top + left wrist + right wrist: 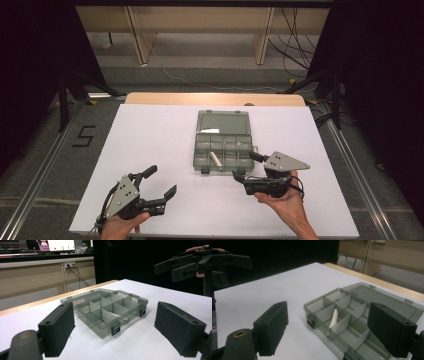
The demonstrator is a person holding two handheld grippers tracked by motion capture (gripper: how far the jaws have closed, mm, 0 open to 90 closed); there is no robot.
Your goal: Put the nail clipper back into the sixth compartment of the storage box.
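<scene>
A clear grey compartment box point(196, 155) lies in the middle of the white table, its lid point(223, 122) folded flat behind it. A small white piece point(216, 159) rests in a front compartment. My left gripper point(162, 181) stands open near the front left, well apart from the box. My right gripper point(245, 166) is open just right of the box's front corner, holding nothing. In the left gripper view the box point(100, 331) sits between my open jaws point(113, 325), farther off. The right gripper view shows the white piece point(333, 318) leaning on a divider of the box point(317, 305).
The white sheet point(150, 150) covers the table, with a wooden edge point(215, 98) at the back. A black "5" point(84, 136) marks the floor on the left. Desks point(200, 25) and cables point(295, 45) stand beyond. Rails point(350, 160) run along both sides.
</scene>
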